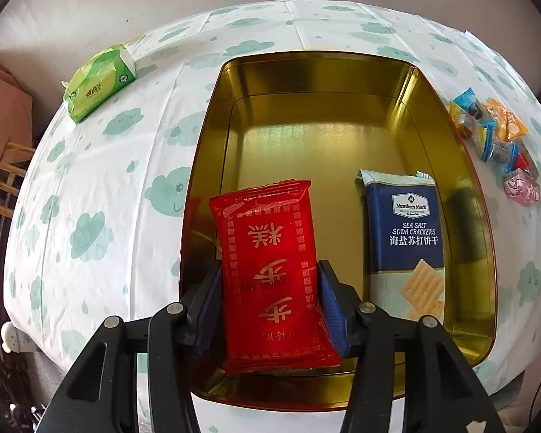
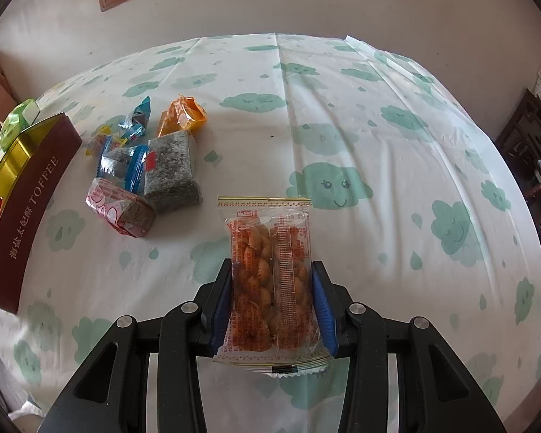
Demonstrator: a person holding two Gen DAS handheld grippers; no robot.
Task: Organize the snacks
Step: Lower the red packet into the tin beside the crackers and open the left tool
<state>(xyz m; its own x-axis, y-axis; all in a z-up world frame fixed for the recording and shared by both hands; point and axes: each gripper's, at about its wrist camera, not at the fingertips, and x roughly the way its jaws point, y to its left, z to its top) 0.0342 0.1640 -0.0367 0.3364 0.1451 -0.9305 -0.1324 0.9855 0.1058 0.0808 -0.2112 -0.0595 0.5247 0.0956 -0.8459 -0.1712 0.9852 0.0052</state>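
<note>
Item: snack sorting, early stage, by my judgement.

Done: one blue cracker packet [image 1: 405, 241] lies flat on the floor of the gold tin [image 1: 328, 72], to the right of my left fingers [image 1: 212, 292].

In hand, left: left gripper [image 1: 270, 299] is low over the near end of the tin, with the red packet [image 1: 270, 274] between its fingers. The pads sit at the packet's sides; the right pad looks slightly off the wrapper, and the packet's near end seems to rest on the tin floor. I judge the grip loosened, not clamped.

In hand, right: right gripper [image 2: 272, 303] is closed on a clear packet of orange snacks [image 2: 270, 281], held above the desk [image 2: 378, 144].

Left to do: loose pile of small sweets and packets [image 2: 144, 169] ahead-left of the right fingers, beside the tin's maroon wall [image 2: 32, 209]. The green tissue pack [image 1: 97, 83] is probably not a snack.

Room: tin floor ahead of the left fingers is bare to the far wall. The tin's rim is the edge to clear on entry. Desk ahead and right of the right fingers is open cloth.
</note>
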